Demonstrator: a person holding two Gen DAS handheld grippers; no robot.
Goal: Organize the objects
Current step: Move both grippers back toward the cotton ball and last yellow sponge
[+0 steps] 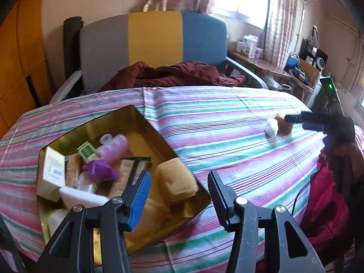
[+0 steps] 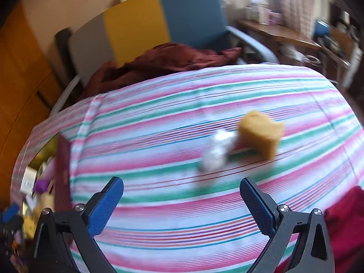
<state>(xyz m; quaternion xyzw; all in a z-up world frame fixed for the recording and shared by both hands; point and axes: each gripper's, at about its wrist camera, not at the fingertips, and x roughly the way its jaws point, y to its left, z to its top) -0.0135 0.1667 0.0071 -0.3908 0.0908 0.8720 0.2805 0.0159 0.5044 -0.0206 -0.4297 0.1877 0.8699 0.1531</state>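
A gold tin (image 1: pixel 145 122) sits on the striped tablecloth at the left, holding several items: a yellow sponge (image 1: pixel 177 182), a purple bag (image 1: pixel 100 170), a pink case (image 1: pixel 113 147), small boxes (image 1: pixel 53 170). My left gripper (image 1: pixel 179 188) is open and empty over the tin's right corner. On the cloth to the right lie a yellow sponge (image 2: pixel 261 134) and a small white object (image 2: pixel 216 152), blurred. My right gripper (image 2: pixel 182 195) is open and empty, just short of them; it also shows in the left wrist view (image 1: pixel 293 119).
A grey, yellow and blue chair (image 1: pixel 154 45) with a dark red cloth (image 1: pixel 173 72) stands behind the table. A wooden desk (image 1: pixel 261 63) with clutter is at the far right. A red garment (image 1: pixel 327 204) hangs at the table's right edge.
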